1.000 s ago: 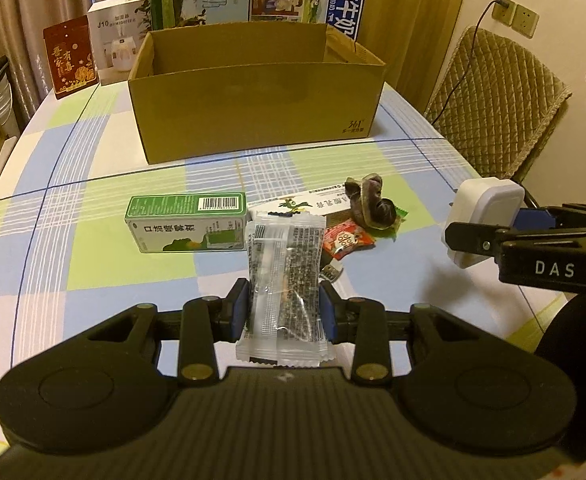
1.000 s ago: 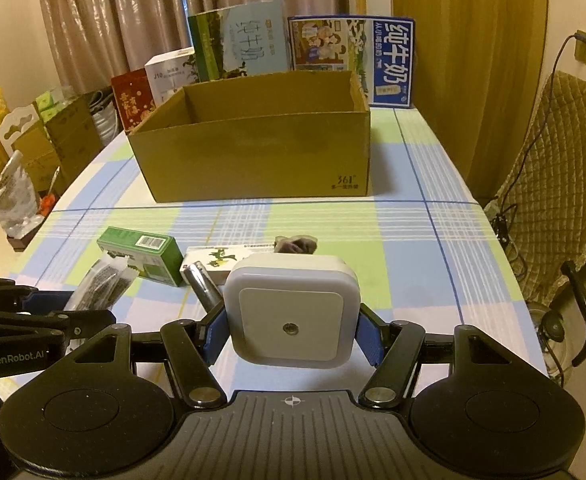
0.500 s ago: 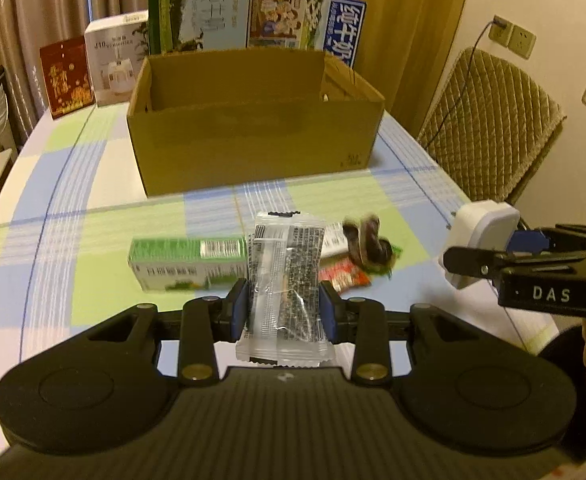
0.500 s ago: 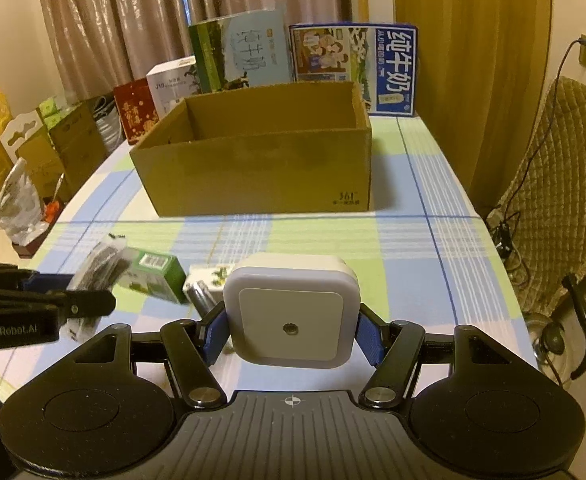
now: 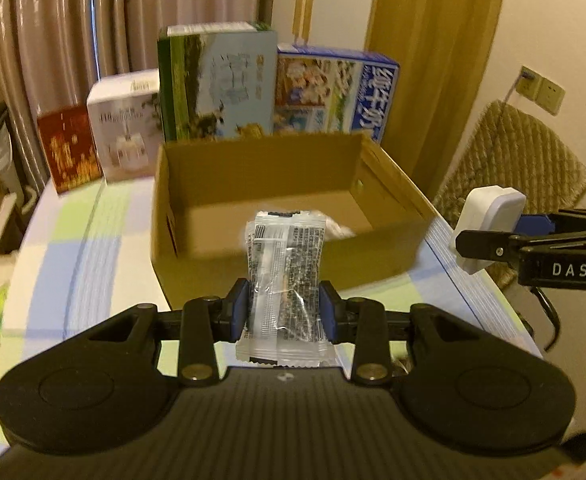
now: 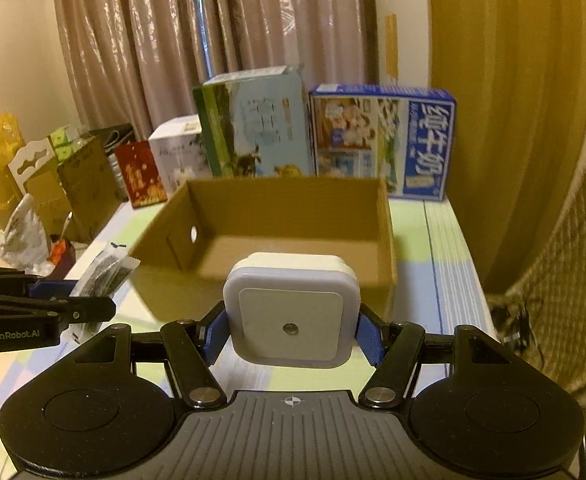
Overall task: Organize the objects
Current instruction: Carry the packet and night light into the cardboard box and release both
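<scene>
My left gripper (image 5: 284, 312) is shut on a clear snack packet with black print (image 5: 285, 276), held upright in front of the open cardboard box (image 5: 197, 264). Something white (image 5: 339, 230) lies on the box floor behind the packet. My right gripper (image 6: 293, 334) is shut on a white square night light (image 6: 291, 312), raised before the same box (image 6: 387, 240). In the left wrist view the right gripper (image 5: 493, 236) with the night light (image 5: 489, 216) hangs at the box's right side. In the right wrist view the left gripper (image 6: 73, 300) with the packet (image 6: 103, 274) is at the box's left corner.
Behind the box stand a green-and-blue carton (image 5: 217, 84), a blue milk carton (image 5: 335, 96), a white carton (image 5: 123, 124) and a red one (image 5: 69, 148). A quilted chair (image 5: 513, 168) stands right of the checked table (image 5: 73, 264). Bags and boxes (image 6: 41, 184) crowd the left.
Both grippers have risen and moved forward toward the box, whose inside now shows. The items on the tablecloth have dropped out of view. Both grips are unchanged.
</scene>
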